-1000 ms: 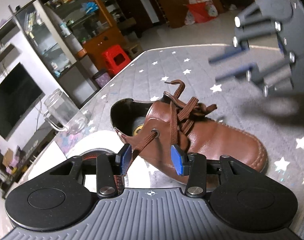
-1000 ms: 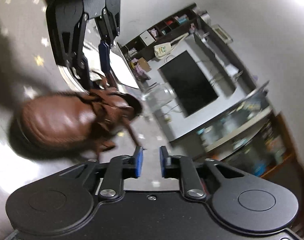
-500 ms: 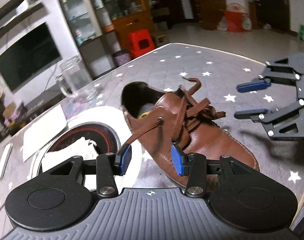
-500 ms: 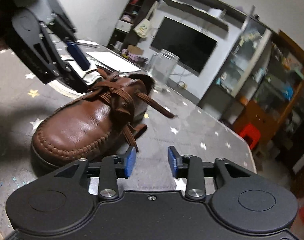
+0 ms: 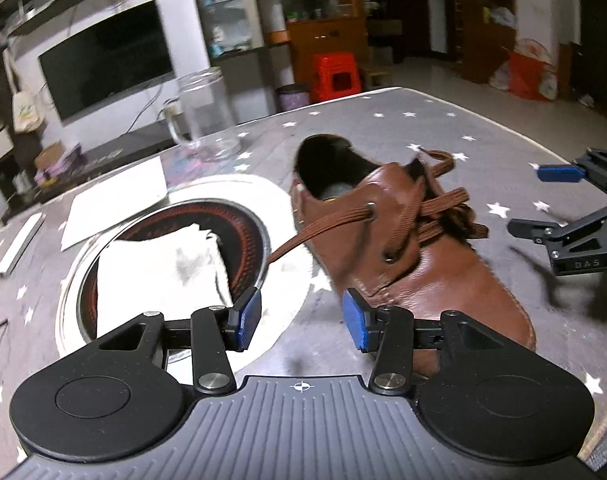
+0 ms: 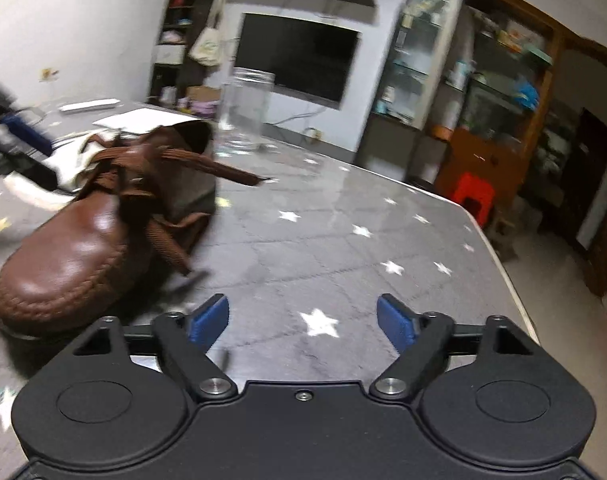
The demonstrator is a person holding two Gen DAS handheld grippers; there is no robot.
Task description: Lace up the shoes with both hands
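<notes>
Grey star-print table (image 5: 383,120): 1 brown leather moccasin-stitched shoe (image 5: 443,280) mid-table, heel toward far edge, flat brown laces (image 5: 435,216) crossed loosely, 2 ends trailing off each side. Left gripper (image 5: 301,318) jaws opening, nothing between. Right gripper (image 6: 303,318) jaws opening wide, empty.

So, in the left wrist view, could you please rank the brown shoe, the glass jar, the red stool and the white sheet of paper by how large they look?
1. brown shoe, though nearest the camera
2. white sheet of paper
3. glass jar
4. red stool, though farthest away

Paper and jar are close.
</notes>
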